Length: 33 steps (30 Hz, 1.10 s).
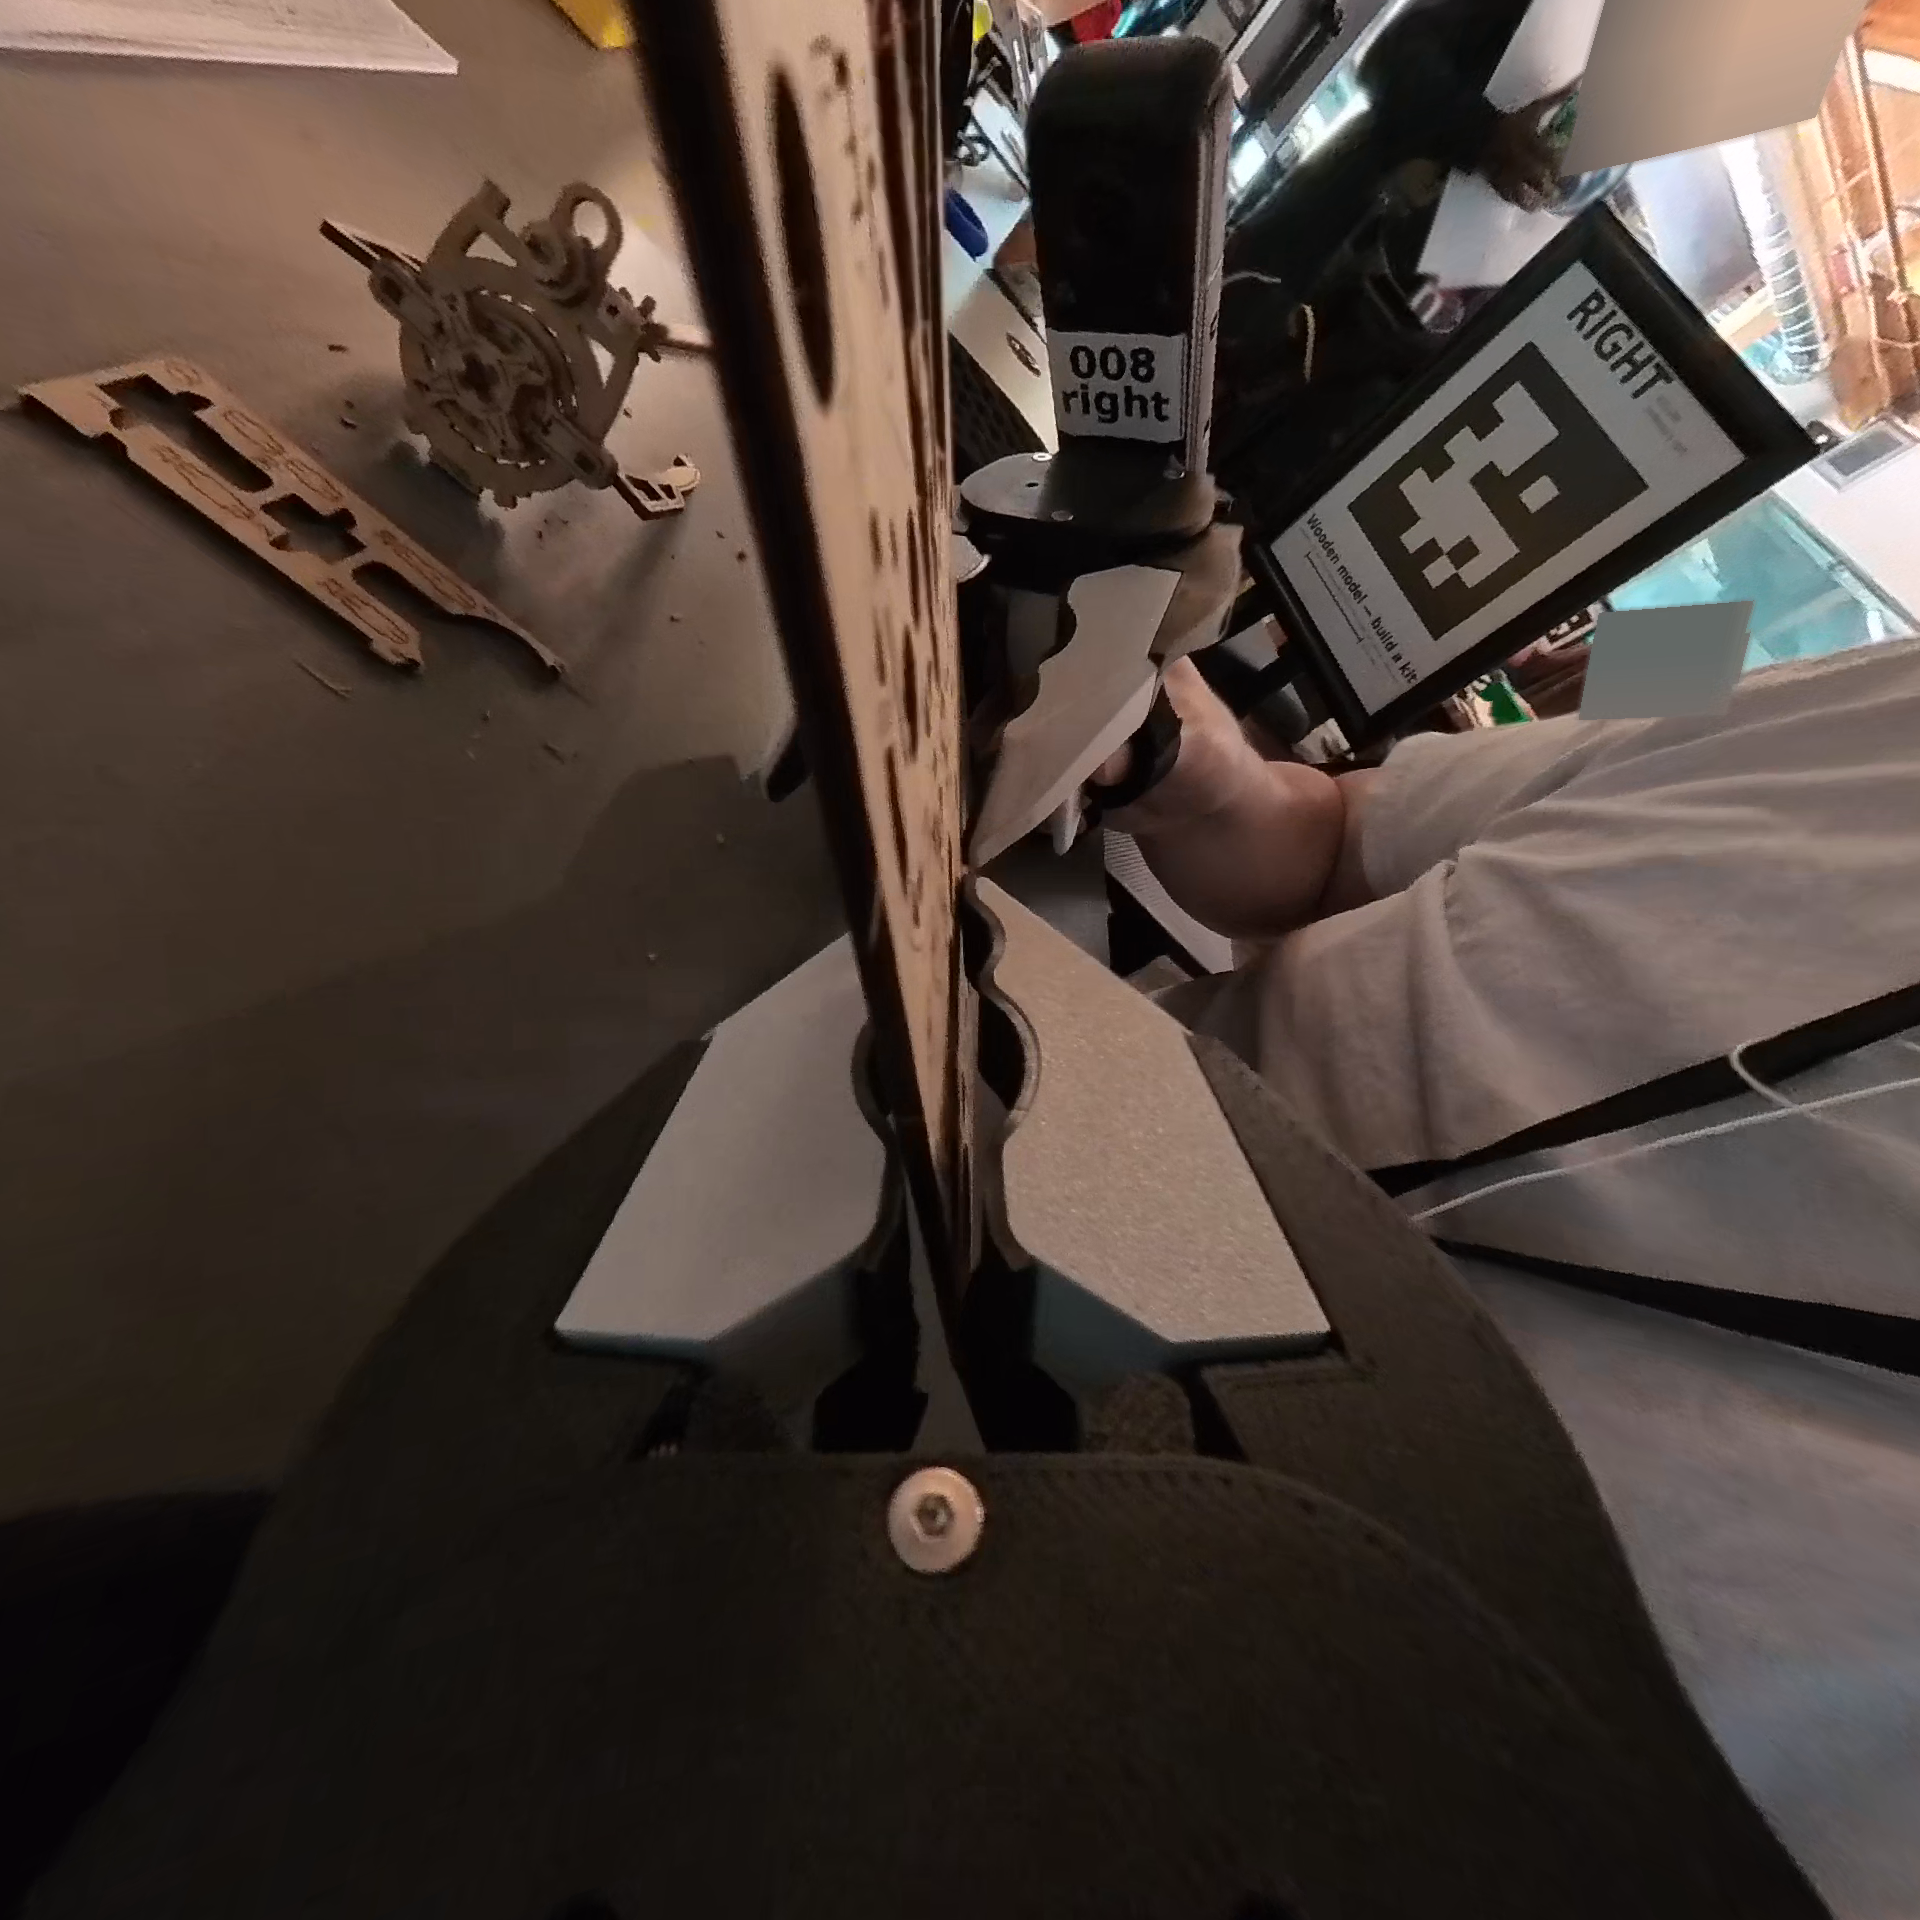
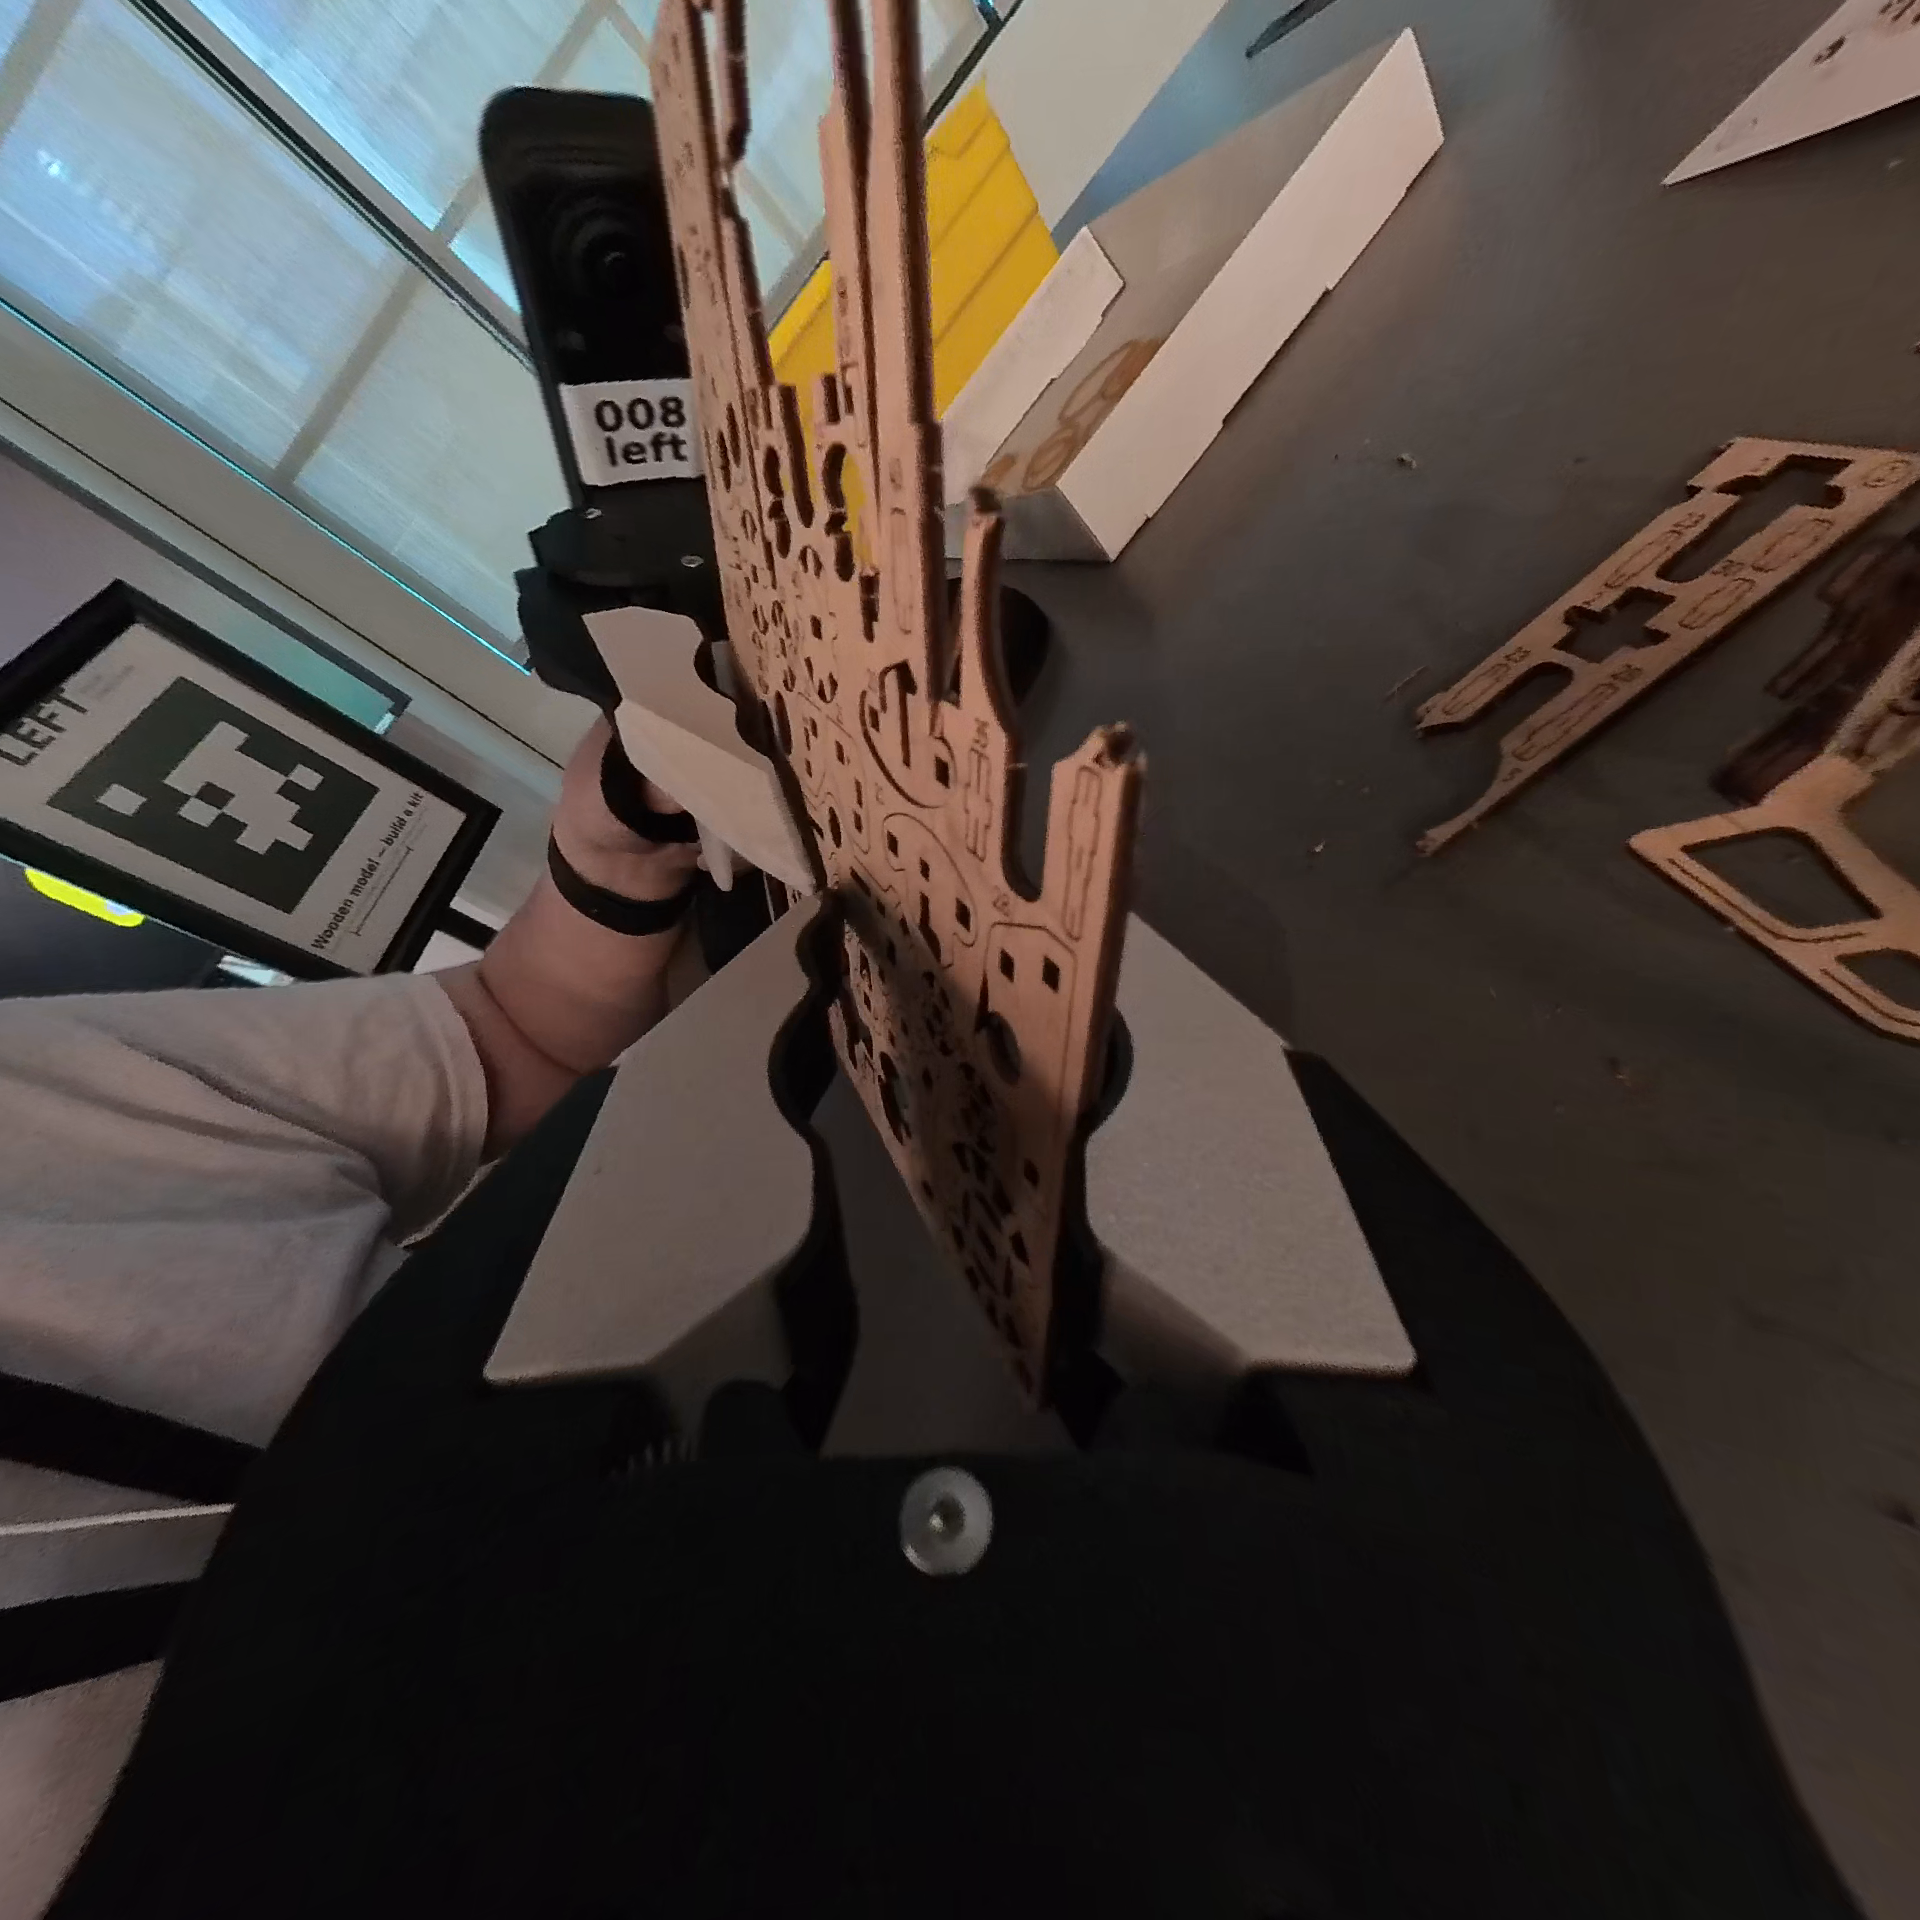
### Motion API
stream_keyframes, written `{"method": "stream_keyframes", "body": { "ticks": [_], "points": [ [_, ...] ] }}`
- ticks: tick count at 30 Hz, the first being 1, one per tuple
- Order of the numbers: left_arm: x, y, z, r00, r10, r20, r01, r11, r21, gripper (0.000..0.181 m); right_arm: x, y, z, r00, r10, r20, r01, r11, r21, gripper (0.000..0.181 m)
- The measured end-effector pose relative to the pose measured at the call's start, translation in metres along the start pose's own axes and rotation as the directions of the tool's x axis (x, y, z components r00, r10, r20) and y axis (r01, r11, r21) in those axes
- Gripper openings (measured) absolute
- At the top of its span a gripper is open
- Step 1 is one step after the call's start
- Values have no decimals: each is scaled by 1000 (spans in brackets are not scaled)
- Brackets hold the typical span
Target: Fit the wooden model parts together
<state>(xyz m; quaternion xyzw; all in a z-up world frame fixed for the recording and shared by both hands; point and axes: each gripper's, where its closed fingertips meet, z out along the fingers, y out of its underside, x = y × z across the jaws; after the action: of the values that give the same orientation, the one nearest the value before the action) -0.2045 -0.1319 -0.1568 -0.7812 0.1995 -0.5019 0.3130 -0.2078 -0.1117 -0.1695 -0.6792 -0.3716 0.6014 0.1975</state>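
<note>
A thin wooden parts sheet (image 1: 883, 582) with many cut-outs stands upright between both grippers. My left gripper (image 1: 925, 935) is shut on its lower edge, and I see the sheet edge-on. In the right wrist view the sheet (image 2: 966, 831) stands between the fingers of my right gripper (image 2: 977, 935). The jaws are apart and the sheet leans on the right finger (image 2: 1236, 1195). The left gripper (image 2: 790, 842) grips the sheet's far side. A part-built wooden gear model (image 1: 499, 353) stands on the dark table (image 1: 260, 935).
A leftover sheet fragment (image 1: 281, 509) lies beside the model and also shows in the right wrist view (image 2: 1683, 592). A wooden frame piece (image 2: 1818, 904) lies at the right edge. A white box (image 2: 1247, 312), a yellow object (image 2: 987, 239) and paper (image 2: 1818, 94) sit farther back. A person's sleeved arm (image 1: 1558, 935) is close. Both grippers' tips are close together, under 4 cm apart.
</note>
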Motion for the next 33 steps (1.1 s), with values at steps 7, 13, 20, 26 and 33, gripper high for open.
{"method": "stream_keyframes", "body": {
  "ticks": [7,13,20,26,33],
  "points": [
    [-2,1,-2,998,-61,-26,62,998,12,3,-5,-5,-1,996,38,77,-39,999,13,27],
    [-1,1,-2,997,-71,-38,71,997,12,3,-11,-8,-4,985,85,152,-90,996,27,19],
    [-5,2,-2,996,-84,-20,85,996,9,1,-1,-2,2,995,85,61,-84,996,-15,42],
    [-7,3,-1,996,-87,-7,87,996,1,2,9,4,5,997,57,-42,-60,997,-57,51],
    [-10,6,-1,996,-83,24,84,996,-8,2,14,7,7,995,45,-85,-51,996,-72,53]
  ]
}}
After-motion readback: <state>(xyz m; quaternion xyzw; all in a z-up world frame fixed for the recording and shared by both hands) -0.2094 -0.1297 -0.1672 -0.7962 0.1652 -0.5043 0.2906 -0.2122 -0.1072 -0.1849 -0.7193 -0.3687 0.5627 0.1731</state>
